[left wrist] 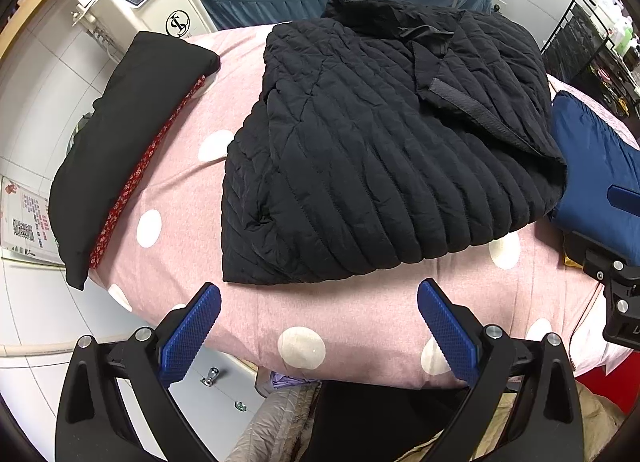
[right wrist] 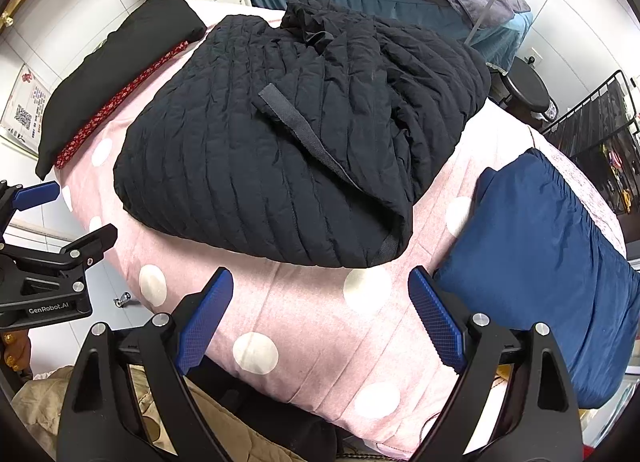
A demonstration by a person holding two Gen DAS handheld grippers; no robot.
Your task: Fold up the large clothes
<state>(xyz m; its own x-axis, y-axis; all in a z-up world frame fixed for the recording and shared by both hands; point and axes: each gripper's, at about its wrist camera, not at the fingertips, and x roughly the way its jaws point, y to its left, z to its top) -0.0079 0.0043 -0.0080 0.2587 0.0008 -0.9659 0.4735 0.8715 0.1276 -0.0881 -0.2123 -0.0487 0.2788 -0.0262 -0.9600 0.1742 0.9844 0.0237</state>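
Black quilted jacket (left wrist: 384, 149) lies partly folded on the pink dotted bed (left wrist: 320, 314), just ahead of my left hand-held gripper (left wrist: 319, 326), which gapes wide and empty. From the right hand-held gripper (right wrist: 320, 314), equally open and empty, the jacket's loose flap sits just ahead; I judge it needs grasping next.

The blue garment (left wrist: 596, 165) runs off the picture's right edge; the poster's (left wrist: 28, 217) print is unreadably small.
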